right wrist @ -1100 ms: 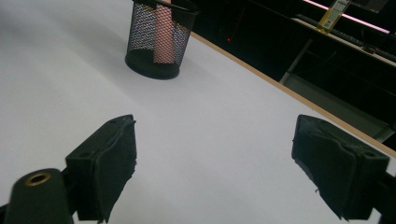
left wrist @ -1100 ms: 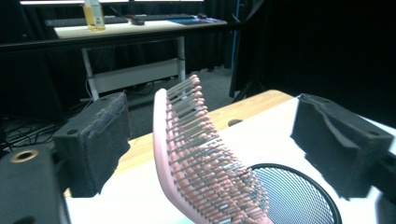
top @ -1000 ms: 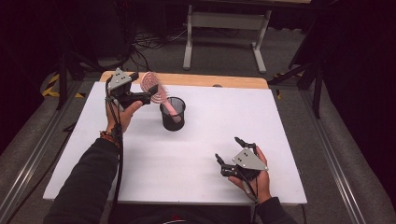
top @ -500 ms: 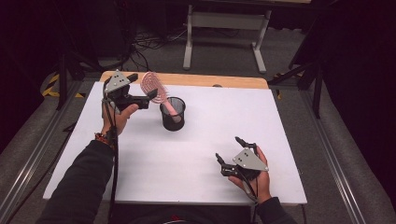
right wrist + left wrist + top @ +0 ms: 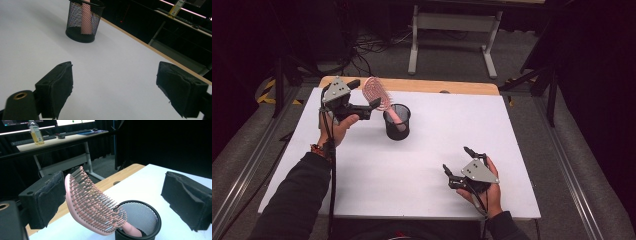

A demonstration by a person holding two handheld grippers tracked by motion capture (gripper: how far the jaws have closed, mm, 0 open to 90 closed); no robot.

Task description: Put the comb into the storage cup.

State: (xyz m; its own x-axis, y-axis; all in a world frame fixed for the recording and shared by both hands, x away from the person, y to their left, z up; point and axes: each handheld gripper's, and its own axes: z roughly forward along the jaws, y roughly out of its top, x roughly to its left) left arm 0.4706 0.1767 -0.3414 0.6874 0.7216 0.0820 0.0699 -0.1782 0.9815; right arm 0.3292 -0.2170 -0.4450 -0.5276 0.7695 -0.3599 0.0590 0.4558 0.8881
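From my station, the pink hairbrush (image 5: pixel 92 207) keeps its handle end sunk in the black mesh cup (image 5: pixel 140 220), whose base the left gripper view's bottom edge cuts off. I cannot tell whether the left pad (image 5: pixel 48 197) touches the brush's back. In the right gripper view the cup's rim (image 5: pixel 82 18) runs off the top edge, and the handle reads as a pink blur through the mesh. The yellow bottle's label (image 5: pixel 37 135) is too small to read.
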